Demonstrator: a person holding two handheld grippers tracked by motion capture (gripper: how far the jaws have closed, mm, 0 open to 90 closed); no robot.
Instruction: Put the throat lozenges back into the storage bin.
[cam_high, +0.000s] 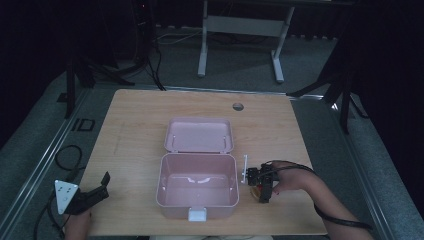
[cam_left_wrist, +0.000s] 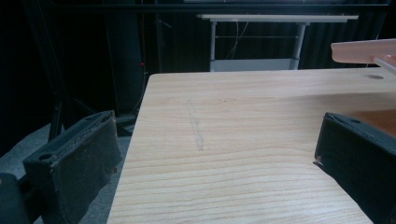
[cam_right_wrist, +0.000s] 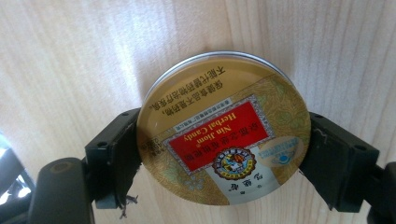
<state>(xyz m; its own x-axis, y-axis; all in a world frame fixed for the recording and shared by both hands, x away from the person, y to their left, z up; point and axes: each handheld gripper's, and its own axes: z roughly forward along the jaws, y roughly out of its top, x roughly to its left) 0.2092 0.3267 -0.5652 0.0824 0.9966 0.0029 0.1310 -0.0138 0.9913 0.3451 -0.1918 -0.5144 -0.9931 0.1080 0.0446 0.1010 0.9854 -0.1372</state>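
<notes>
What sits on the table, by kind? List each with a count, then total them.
Pink box, lid open: 1
Round candy tin, held between the right tongs: 1
Total: 2

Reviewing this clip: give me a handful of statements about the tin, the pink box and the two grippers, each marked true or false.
1. The right gripper has its jaws closed on the sides of a round candy tin. True.
2. The pink box is closed. False: its lid is folded back and the inside is open to view.
3. The left gripper holds a second tin. False: its jaws stand apart over the bare table with nothing between them.
4. The tin sits to the right of the box, outside it. True.
5. The tin already lies inside the box. False: it is on the table beside the box.
</notes>
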